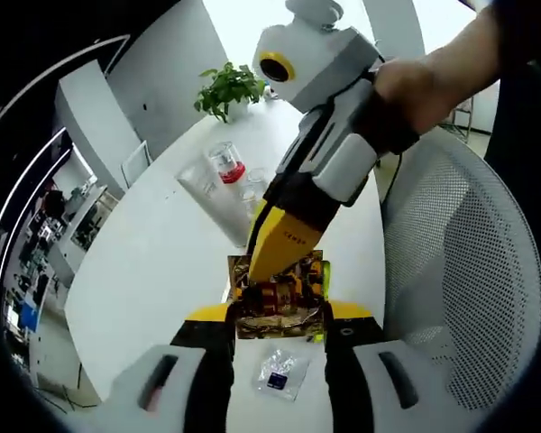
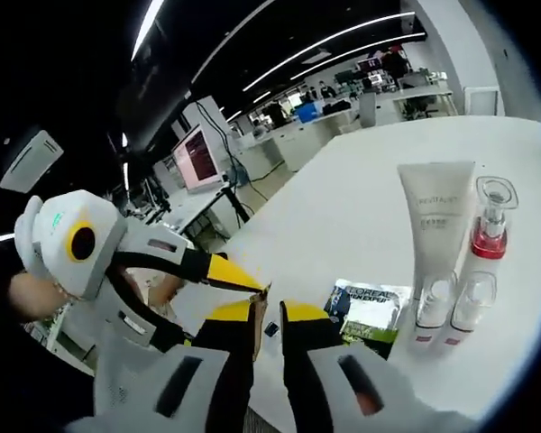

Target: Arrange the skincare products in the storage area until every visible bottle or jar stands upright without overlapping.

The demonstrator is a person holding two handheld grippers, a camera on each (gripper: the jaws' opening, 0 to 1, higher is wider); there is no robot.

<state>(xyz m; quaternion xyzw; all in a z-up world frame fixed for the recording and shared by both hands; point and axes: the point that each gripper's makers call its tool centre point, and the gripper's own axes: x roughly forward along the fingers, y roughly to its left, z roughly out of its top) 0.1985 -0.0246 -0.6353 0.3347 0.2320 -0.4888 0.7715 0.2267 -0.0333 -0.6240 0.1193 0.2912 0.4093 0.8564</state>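
A gold-brown sachet (image 1: 279,293) sits between the wide-apart jaws of my left gripper (image 1: 278,317). My right gripper (image 1: 284,244) comes in from above with its yellow jaws closed on it. In the right gripper view the sachet is a thin brown edge (image 2: 263,302) in the narrow gap of my right gripper (image 2: 269,327). The left gripper (image 2: 239,273) reaches in from the left. A black-and-green packet (image 2: 370,311) lies flat on the table. Behind it stand a white tube (image 2: 435,216), a clear bottle with a red base (image 2: 490,225) and two small bottles (image 2: 433,307) (image 2: 473,302).
A small clear sachet (image 1: 282,372) lies on the white table (image 1: 153,271) under my left gripper. A potted plant (image 1: 227,87) stands at the table's far end. A white mesh chair (image 1: 469,271) stands close by the table's edge. Desks and monitors (image 2: 198,153) fill the room beyond.
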